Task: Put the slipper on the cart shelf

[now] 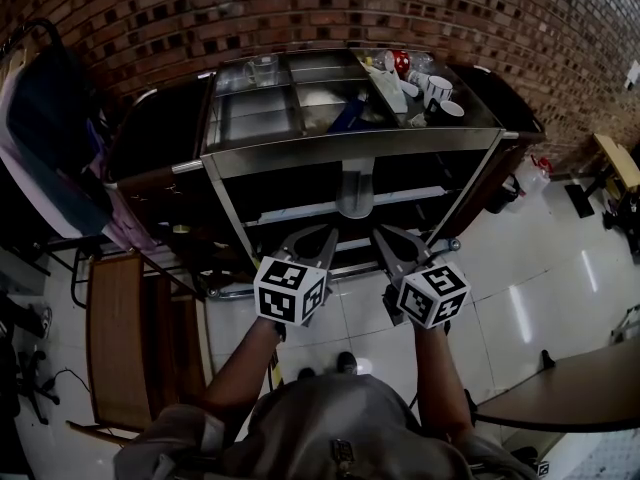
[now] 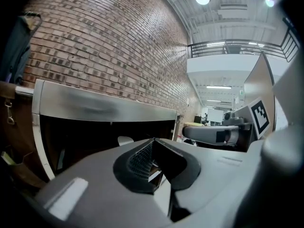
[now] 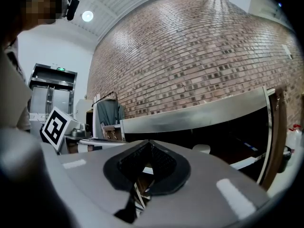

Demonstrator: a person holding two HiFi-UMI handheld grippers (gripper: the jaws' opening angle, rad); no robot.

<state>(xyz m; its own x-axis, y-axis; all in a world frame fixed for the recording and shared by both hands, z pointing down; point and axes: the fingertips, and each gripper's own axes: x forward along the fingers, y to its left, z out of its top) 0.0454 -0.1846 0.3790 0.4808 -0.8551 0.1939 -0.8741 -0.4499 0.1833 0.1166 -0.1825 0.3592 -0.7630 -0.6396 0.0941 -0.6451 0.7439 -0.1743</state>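
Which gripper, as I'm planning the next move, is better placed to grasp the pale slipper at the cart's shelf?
Right, only marginally. Both shut, empty grippers flank the slipper in the head view; the right gripper looks slightly nearer than the left gripper. Either must open first.

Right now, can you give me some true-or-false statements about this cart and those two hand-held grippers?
The steel cart stands against a brick wall. True.
The left gripper and the right gripper are both shut and empty. True.
The right gripper holds the slipper. False: the grey slipper lies on the cart's shelf, apart from both grippers.
Nothing stands on top of the cart. False: mugs stand in its top tray.
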